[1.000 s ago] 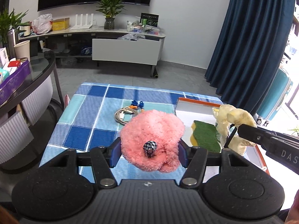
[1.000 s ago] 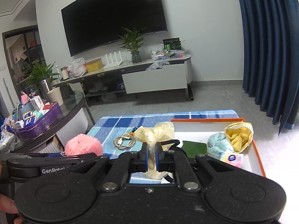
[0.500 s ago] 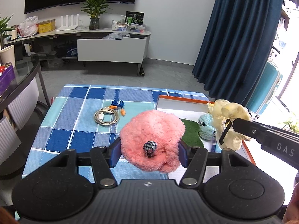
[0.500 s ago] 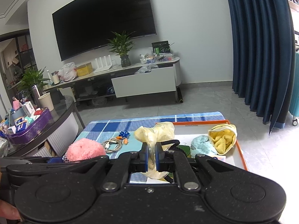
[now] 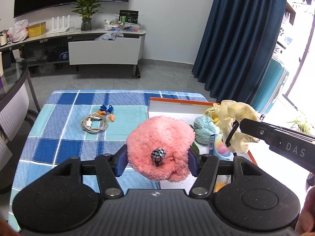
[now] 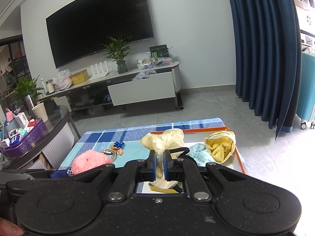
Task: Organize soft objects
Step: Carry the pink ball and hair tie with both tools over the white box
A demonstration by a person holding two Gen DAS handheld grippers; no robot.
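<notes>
Pink pompom [image 5: 160, 137]: fluffy plush pile, matt. Pale yellow glove [image 6: 164, 140]: thin crinkled rubbery film, slight sheen. Gripper bodies: speckled matt black plastic; tablecloth [image 5: 65, 118]: woven checked cloth.

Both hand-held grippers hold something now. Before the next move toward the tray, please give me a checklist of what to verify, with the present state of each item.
1. Left hand-held gripper grips the pink plush between both pads: ok.
2. Right hand-held gripper is shut on the cream glove: ok.
3. Glove hangs free of the tray's orange rim: cannot tell.
4. Free place in the tray for both items: ok, bare white at the far end; the teal cloth and yellow cloth fill the near part.
5. Cable and earplugs lie on the tablecloth, away from both grippers: ok.
</notes>
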